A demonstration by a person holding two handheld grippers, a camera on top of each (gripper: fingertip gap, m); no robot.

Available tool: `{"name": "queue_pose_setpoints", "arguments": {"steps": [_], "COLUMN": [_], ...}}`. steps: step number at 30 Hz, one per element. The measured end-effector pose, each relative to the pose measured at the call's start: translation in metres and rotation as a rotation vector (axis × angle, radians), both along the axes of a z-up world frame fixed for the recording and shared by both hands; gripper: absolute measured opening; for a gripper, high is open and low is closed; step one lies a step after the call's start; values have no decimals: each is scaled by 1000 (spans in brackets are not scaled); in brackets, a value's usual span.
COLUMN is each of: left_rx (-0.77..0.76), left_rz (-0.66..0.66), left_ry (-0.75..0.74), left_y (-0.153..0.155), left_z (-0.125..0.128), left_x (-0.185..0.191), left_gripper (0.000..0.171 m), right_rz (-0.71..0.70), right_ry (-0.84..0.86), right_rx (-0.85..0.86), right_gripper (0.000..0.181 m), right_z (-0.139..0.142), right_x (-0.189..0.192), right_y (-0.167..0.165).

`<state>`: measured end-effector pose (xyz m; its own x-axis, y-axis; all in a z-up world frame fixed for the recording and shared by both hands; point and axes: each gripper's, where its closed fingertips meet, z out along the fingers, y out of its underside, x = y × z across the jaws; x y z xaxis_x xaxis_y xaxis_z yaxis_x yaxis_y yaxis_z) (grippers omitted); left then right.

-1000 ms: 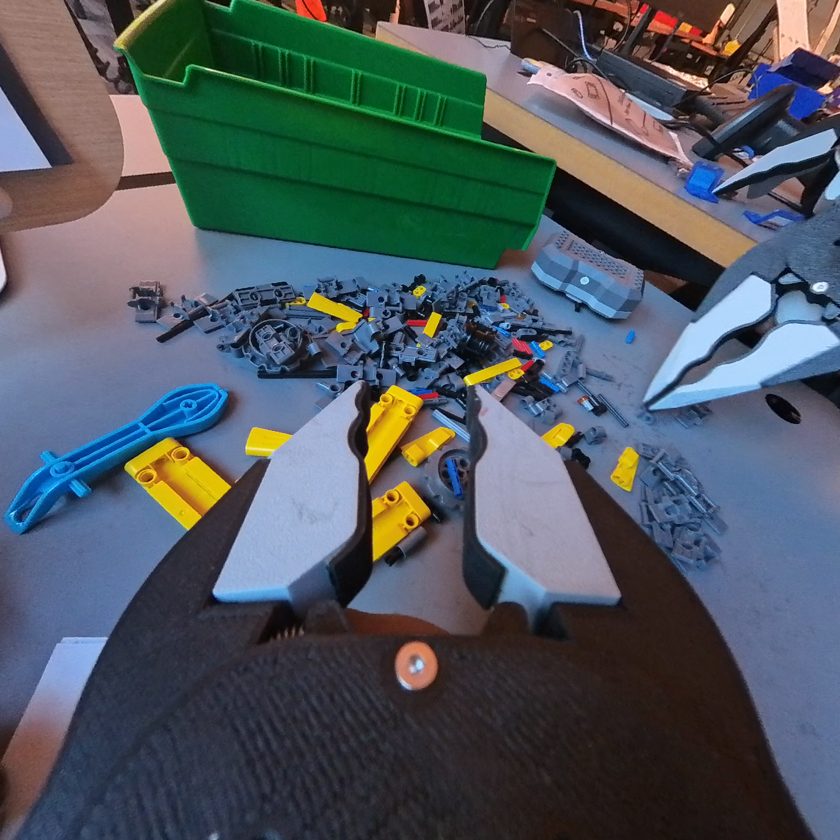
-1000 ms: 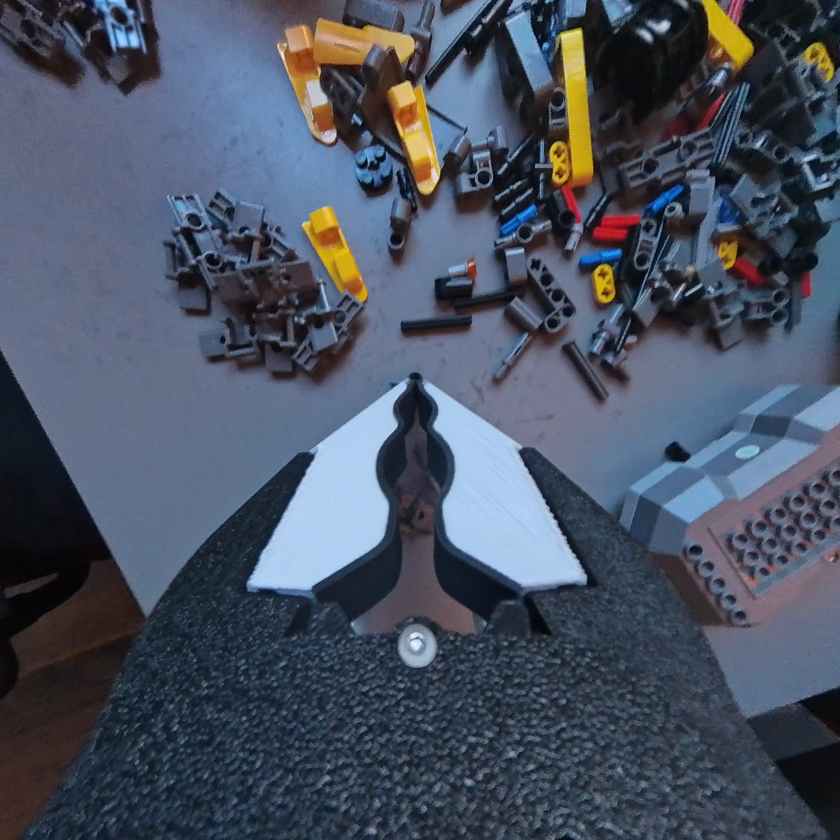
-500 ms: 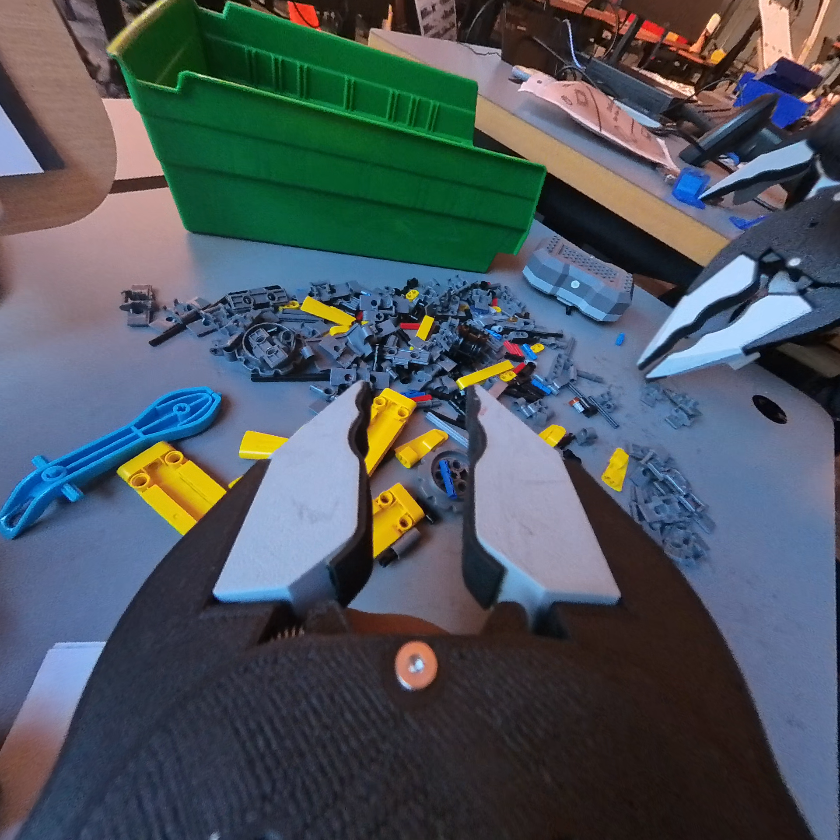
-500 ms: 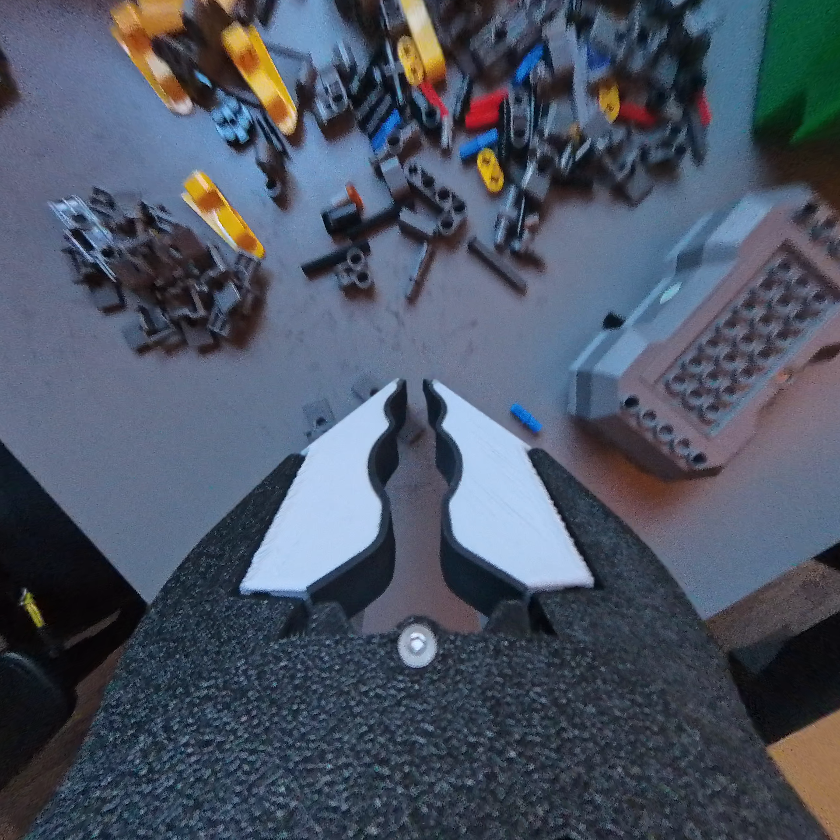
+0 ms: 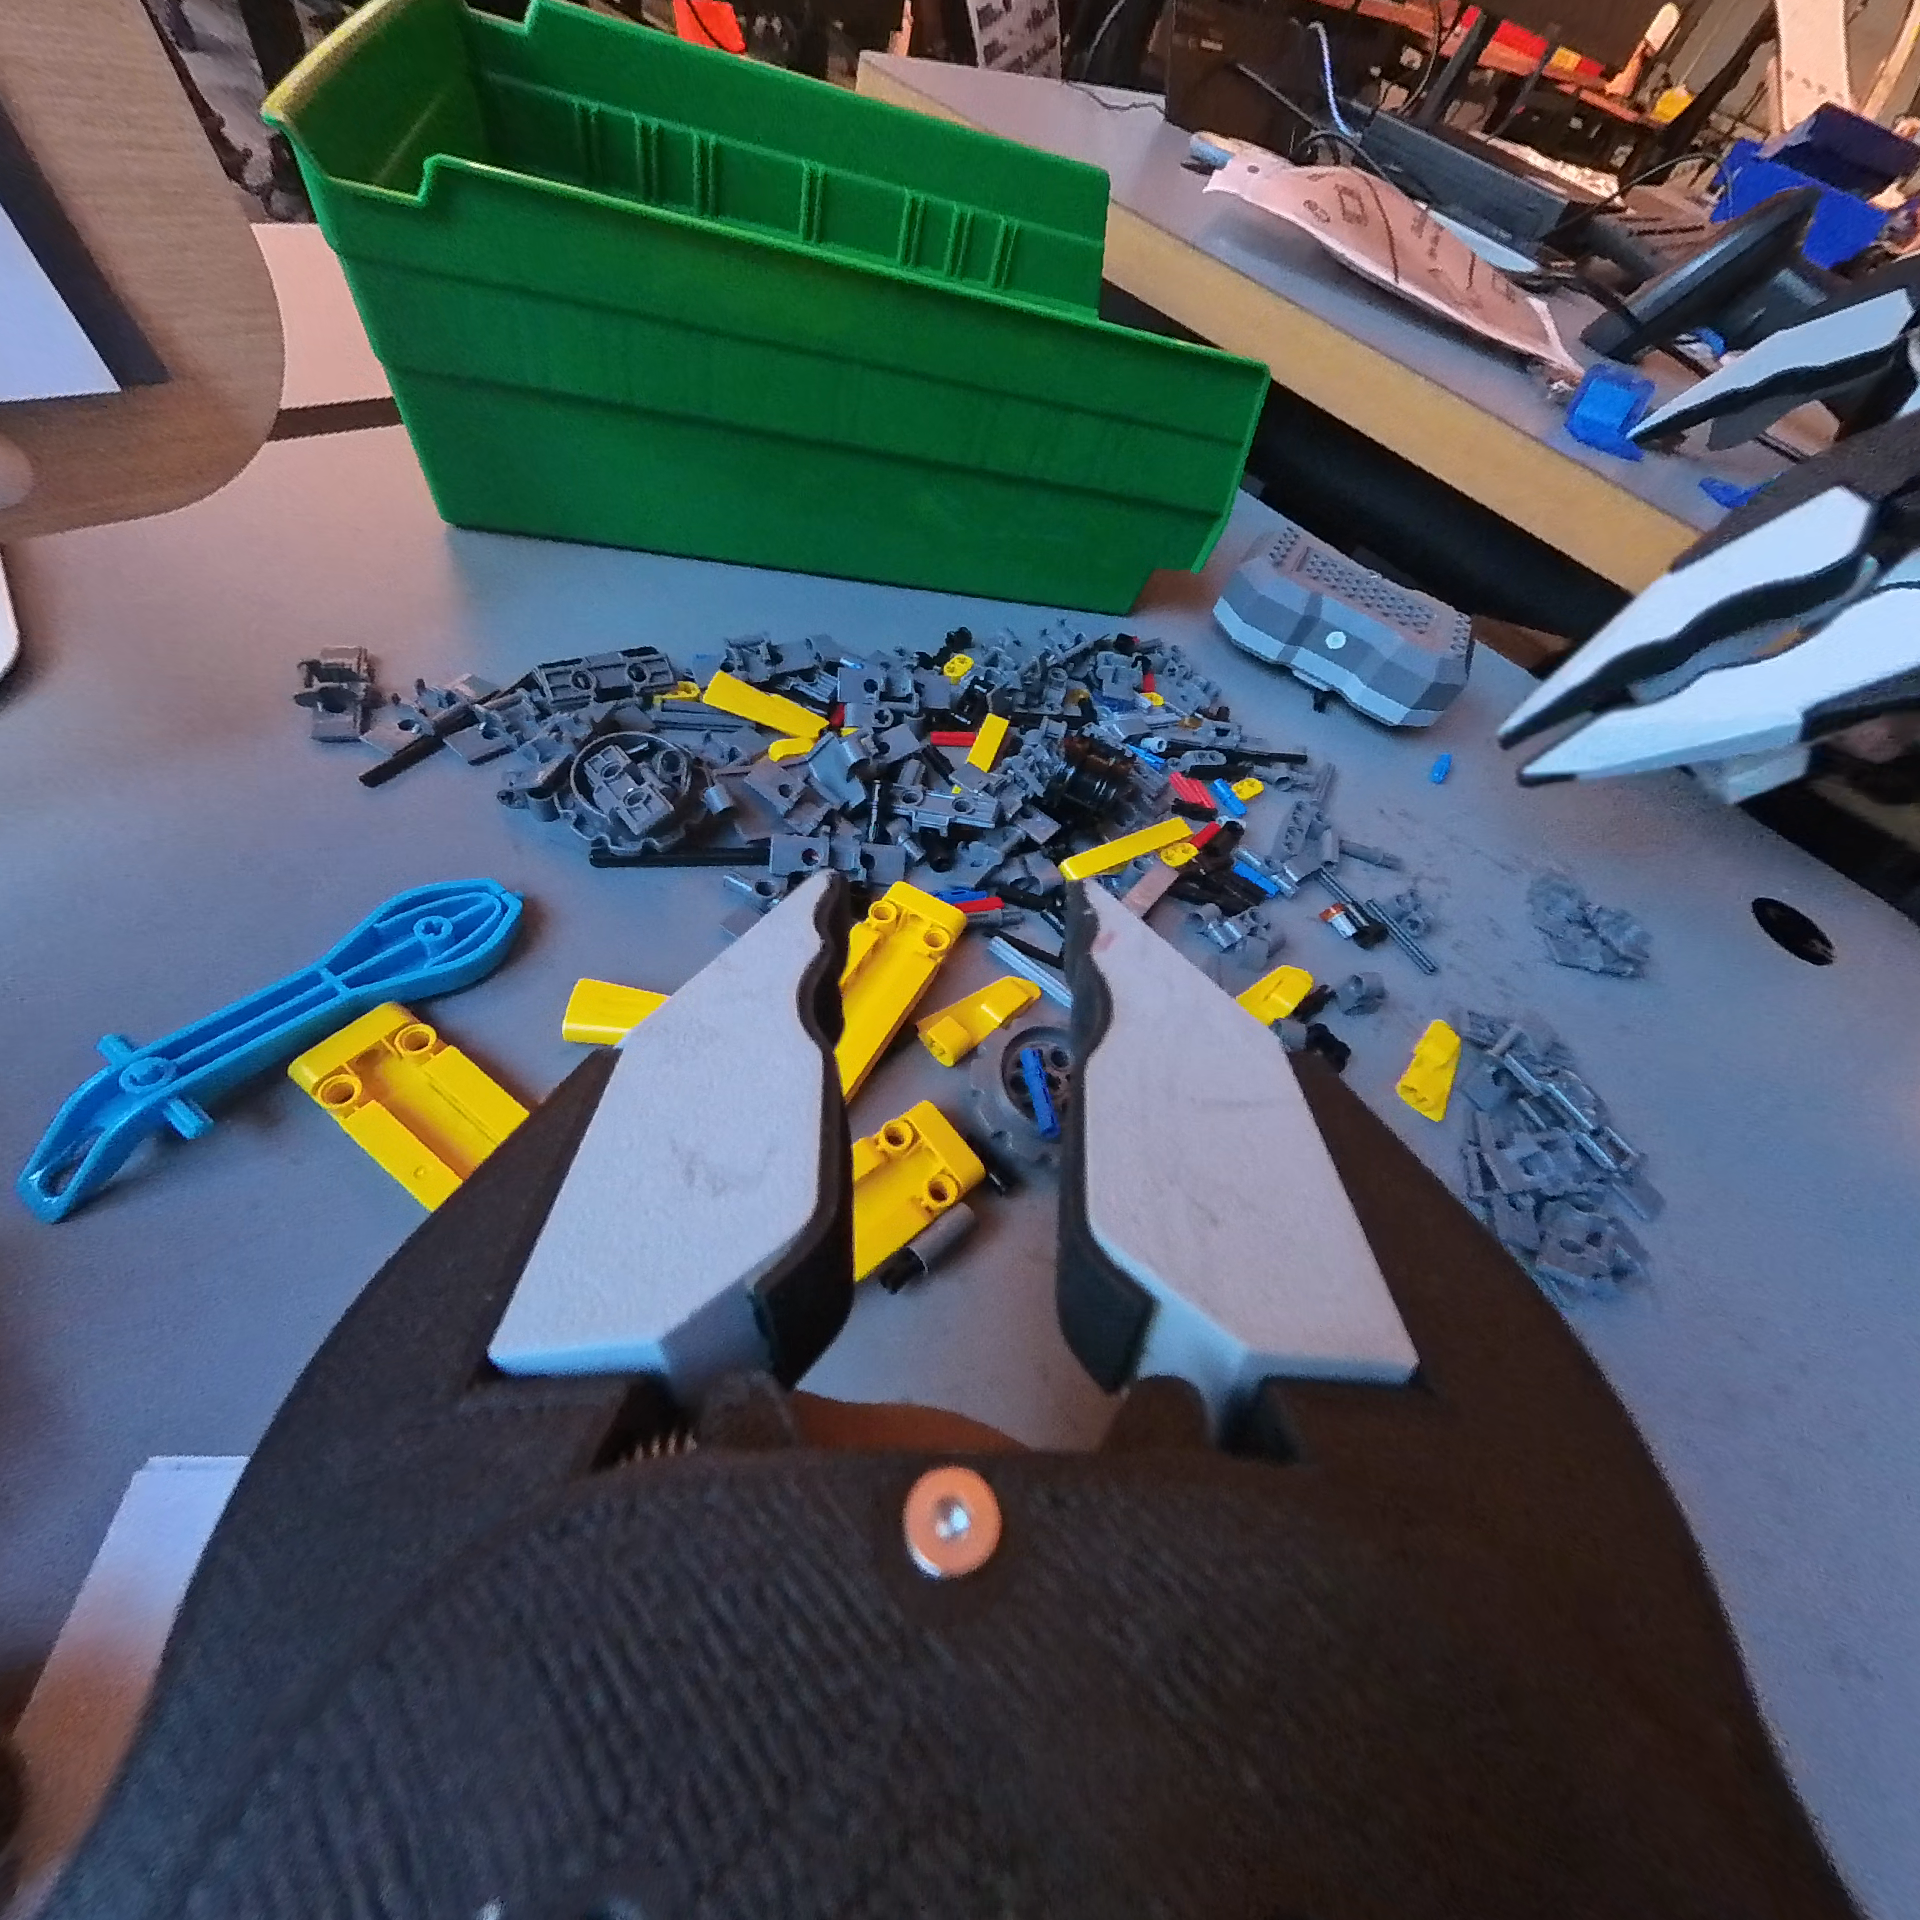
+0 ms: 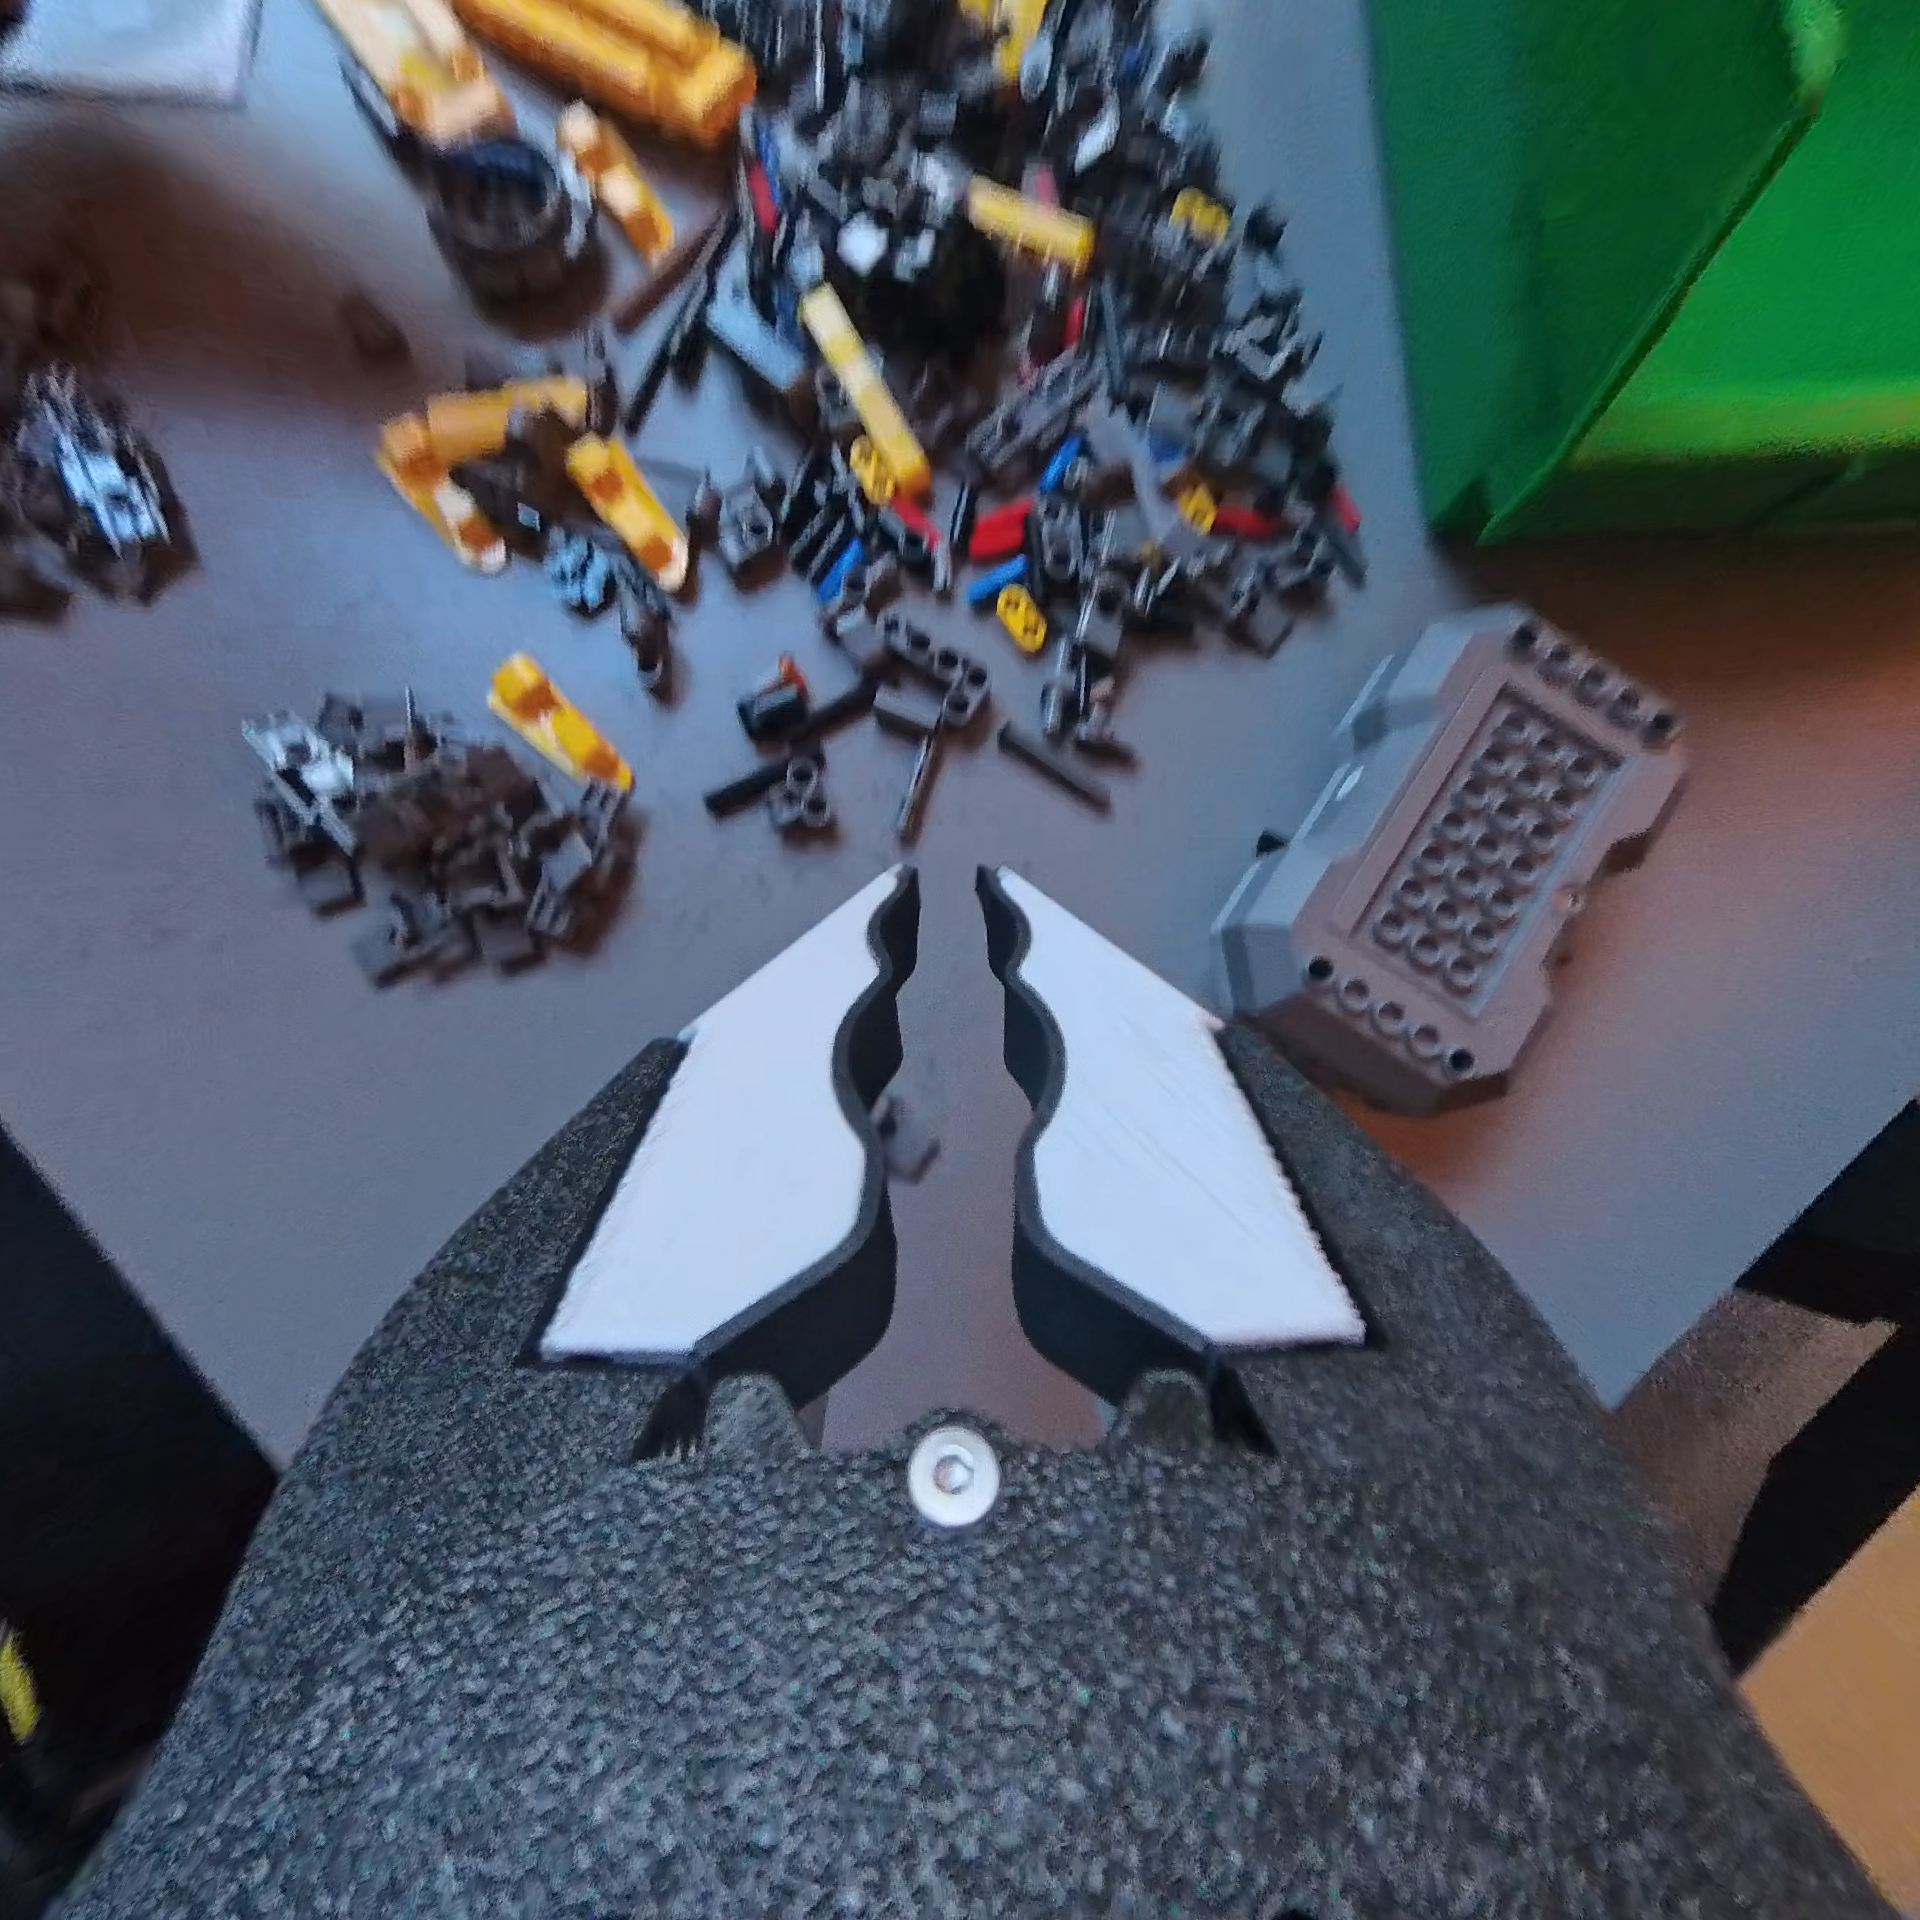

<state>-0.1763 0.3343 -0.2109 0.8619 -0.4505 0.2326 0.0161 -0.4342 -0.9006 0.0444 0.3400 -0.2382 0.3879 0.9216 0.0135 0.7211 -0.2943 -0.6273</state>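
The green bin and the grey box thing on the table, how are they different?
The green bin is much bigger than the grey studded block. The bin is open on top with ribbed walls; the block is closed, its top covered in little holes. The bin is one colour; the block has two greys. Both sit on the grey table.

Loose bricks before bin

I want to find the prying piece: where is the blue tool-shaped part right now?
In the left wrist view the blue part lies flat at the table's left side, beside a yellow panel.
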Motion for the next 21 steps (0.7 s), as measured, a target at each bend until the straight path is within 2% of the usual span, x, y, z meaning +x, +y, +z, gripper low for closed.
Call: {"name": "queue_pose_setpoints", "arguments": {"steps": [4, 8, 13, 16, 21], "left_rx": [-9, -13, -5, -2, -19], "left_rz": [3, 1, 9, 12, 18], "left_ry": [5, 10, 3, -2, 37], "left_y": [1, 1, 1, 2, 3], "left_z": [-3, -5, -1, 0, -10], "left_x": [-1, 0, -2, -2, -3], "left_gripper": [38, 38, 37, 37, 38], "right_rz": [-30, 11, 53, 60, 55], "right_ry": [90, 33, 52, 119, 337], "right_rx": [32, 10, 7, 56, 183], "right_gripper": [12, 14, 15, 15, 16], "right_z": [-1, -18, -18, -6, 43], "right_x": [-27, -40, -58, -74, -108], "right_y": [10, 17, 15, 25, 50]}}
